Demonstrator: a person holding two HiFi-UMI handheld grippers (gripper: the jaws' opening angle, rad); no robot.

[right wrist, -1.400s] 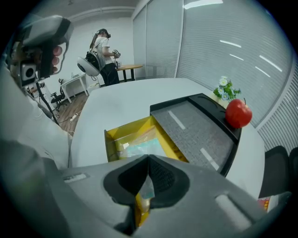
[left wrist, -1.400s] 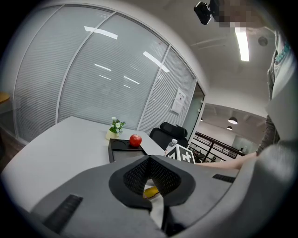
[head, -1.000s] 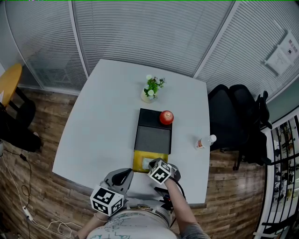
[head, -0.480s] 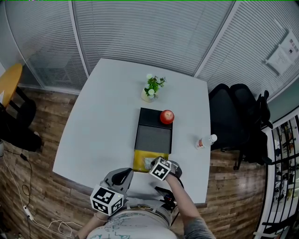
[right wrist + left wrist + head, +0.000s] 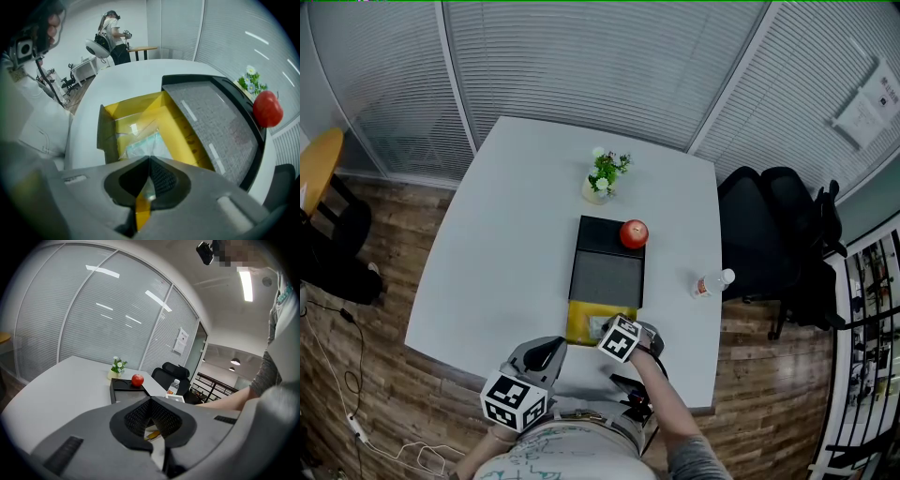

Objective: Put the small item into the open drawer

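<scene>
Two grippers are in play, both on the person's side of the black box (image 5: 607, 277) that stands in the middle of the table (image 5: 506, 244). A yellow drawer (image 5: 183, 136) is pulled out of the box toward the person, and the right gripper (image 5: 149, 164) hangs directly over it.

The right gripper's jaws are pressed together. The right gripper view appears to show the edge of a clear packet (image 5: 143, 143), with something pale teal inside, pinched between them. The rest of the packet reaches down between the drawer's yellow walls, just in front of the box, and seems to lie on the drawer's bottom.

The left gripper (image 5: 151, 401) is held low by the person's body, farther from the box than the drawer is. Its jaws meet tip to tip with nothing between them, and only the drawer shows through the gap beyond them.

The task looks almost finished. The drawer is open and the packet is already inside its walls, with nothing hanging over the rim as far as the views show. What is left is to let go by spreading the right jaws, then lift that gripper clear without dragging the thin plastic back out.

An apple (image 5: 634, 234) sits on the far right corner of the box's top. A small potted plant (image 5: 602, 178) stands beyond the box, and a bottle (image 5: 711, 284) lies to its right. All three are well away from the work.
</scene>
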